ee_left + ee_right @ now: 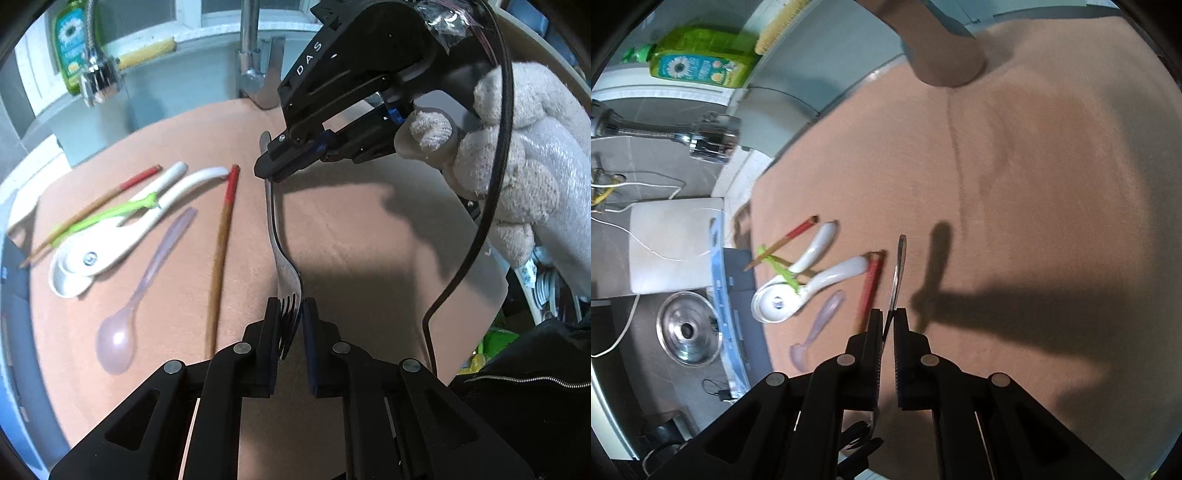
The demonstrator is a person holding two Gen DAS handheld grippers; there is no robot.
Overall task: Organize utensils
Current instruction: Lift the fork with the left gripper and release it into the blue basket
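Note:
A metal fork (275, 229) is held at both ends just above the peach mat (369, 240). My left gripper (290, 306) is shut on its tines. My right gripper (267, 175), carried by a gloved hand (517, 166), is shut on the handle. In the right wrist view the fork (899, 266) shows edge-on, sticking out past my right gripper (888, 317). Left of the fork lie a red-tipped chopstick (221, 251), a pale purple plastic spoon (147, 280), two white ceramic spoons (122, 236), a green plastic utensil (107, 216) and a second chopstick (96, 205).
A faucet (255, 74) and its sprayer head (99, 77) stand behind the mat, beside a green dish soap bottle (70, 44). The sink with its drain (689, 328) lies past the mat's left edge. A black jacket (535, 369) is at the lower right.

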